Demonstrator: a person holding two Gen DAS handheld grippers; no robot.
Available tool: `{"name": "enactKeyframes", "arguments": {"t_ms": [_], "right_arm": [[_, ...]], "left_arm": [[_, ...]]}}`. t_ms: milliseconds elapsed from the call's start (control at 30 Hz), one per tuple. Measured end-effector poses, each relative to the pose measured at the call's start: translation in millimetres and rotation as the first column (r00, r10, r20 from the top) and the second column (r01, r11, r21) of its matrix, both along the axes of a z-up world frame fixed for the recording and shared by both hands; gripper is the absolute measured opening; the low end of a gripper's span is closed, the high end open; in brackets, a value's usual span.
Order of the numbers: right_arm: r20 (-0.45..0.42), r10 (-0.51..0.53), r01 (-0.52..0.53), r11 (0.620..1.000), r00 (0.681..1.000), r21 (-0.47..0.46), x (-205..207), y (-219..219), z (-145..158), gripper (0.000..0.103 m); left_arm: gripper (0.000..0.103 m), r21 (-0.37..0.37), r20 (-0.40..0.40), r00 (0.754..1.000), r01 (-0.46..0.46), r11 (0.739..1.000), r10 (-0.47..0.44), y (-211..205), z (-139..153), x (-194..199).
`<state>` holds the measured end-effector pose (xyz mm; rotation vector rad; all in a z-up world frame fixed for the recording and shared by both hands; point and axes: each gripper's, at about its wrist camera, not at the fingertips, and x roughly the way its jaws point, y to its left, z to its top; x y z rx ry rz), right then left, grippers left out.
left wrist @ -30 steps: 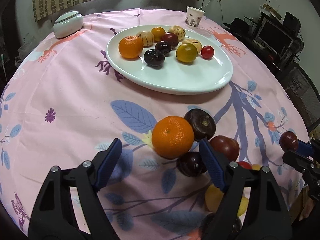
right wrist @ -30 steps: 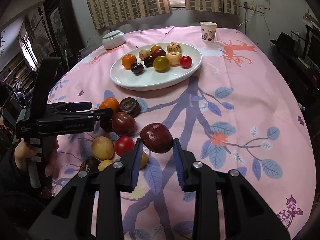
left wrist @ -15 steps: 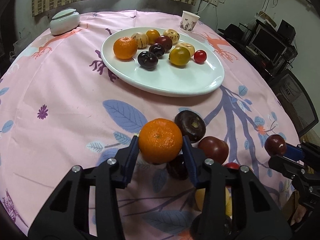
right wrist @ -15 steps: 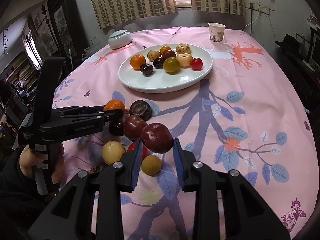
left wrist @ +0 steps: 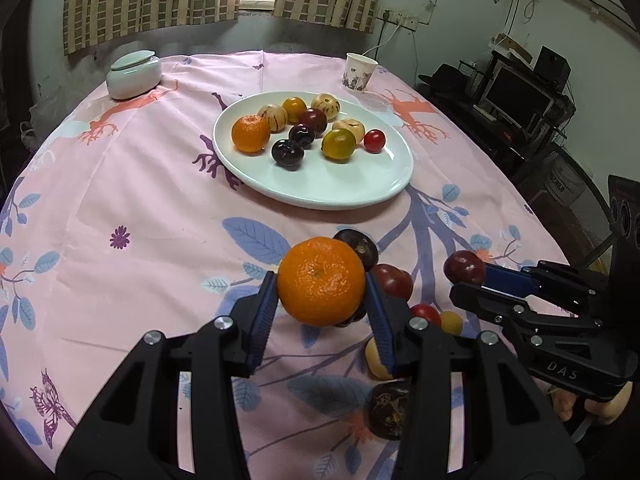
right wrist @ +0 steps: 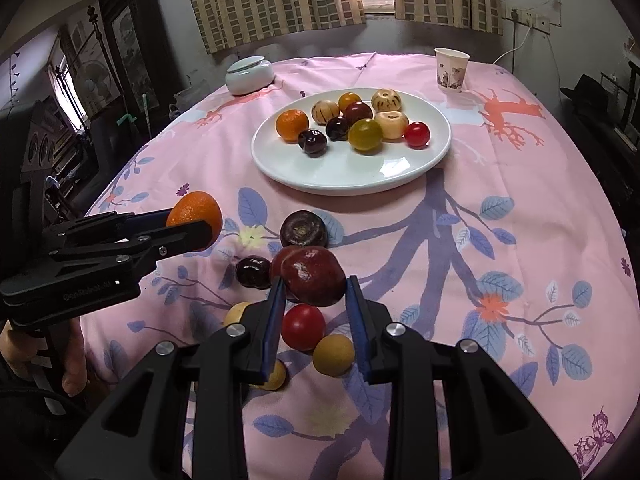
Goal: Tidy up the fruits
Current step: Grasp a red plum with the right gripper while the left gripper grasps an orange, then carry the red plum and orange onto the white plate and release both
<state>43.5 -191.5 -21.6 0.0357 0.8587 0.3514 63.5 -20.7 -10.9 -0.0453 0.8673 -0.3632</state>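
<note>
My left gripper (left wrist: 322, 300) is shut on an orange tangerine (left wrist: 321, 282) and holds it above the pink cloth; it also shows in the right wrist view (right wrist: 195, 216). My right gripper (right wrist: 314, 296) is shut on a dark red fruit (right wrist: 313, 277), held above the loose pile; it shows at the right in the left wrist view (left wrist: 464, 267). A white plate (left wrist: 340, 188) further back carries several fruits. Loose fruits lie on the cloth under the grippers: a dark brown one (right wrist: 303, 229), a red tomato (right wrist: 303, 326) and a yellow one (right wrist: 333, 355).
A paper cup (left wrist: 359, 72) stands behind the plate on the right. A pale green lidded jar (left wrist: 133, 75) stands at the back left. The round table's edge drops off at the right, with a desk and monitor (left wrist: 516, 96) beyond.
My left gripper closed on the tangerine and lifted it off the cloth. My right gripper still holds the dark red fruit and has moved slightly forward over the pile.
</note>
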Motion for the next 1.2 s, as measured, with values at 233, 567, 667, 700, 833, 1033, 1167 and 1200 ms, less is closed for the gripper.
{"name": "enactKeyframes", "arguments": {"t_ms": [233,567,667,700,833,1033,1167,1200], "right_arm": [[0.003,-0.004,0.004,1.0,1.0,0.005,4,-4,2,0.031],[0.032,0.003,-0.002,1.0,0.999,-0.026,74,-19,29,0.031],[0.046,-0.018,0.021,0.997,0.999,-0.073,116,-21,34,0.031],[0.044,-0.026,0.03,0.996,0.999,-0.079,131,-22,34,0.031],[0.037,-0.035,0.038,0.996,0.999,-0.085,184,-20,27,0.031],[0.004,0.03,-0.03,0.989,1.0,-0.143,230,-2,7,0.031],[0.006,0.041,-0.039,0.986,0.999,-0.164,241,3,1,0.031],[0.004,0.041,-0.04,0.986,0.999,-0.164,244,3,-1,0.031]], "left_arm": [[0.044,0.013,0.017,1.0,-0.002,1.0,0.002,0,9,3],[0.045,0.095,0.032,0.999,-0.01,0.995,0.007,-17,36,82],[0.045,0.114,0.036,0.999,-0.043,0.993,0.04,-23,37,124],[0.045,0.115,0.029,0.998,-0.052,0.992,0.049,-26,35,137],[0.045,0.105,-0.016,0.998,-0.063,0.992,0.065,-34,23,180],[0.045,0.107,-0.063,0.995,-0.066,0.992,0.073,-40,4,213],[0.045,0.116,-0.076,0.994,-0.072,0.991,0.081,-39,-3,226],[0.045,0.118,-0.079,0.993,-0.072,0.99,0.082,-39,-5,229]]}}
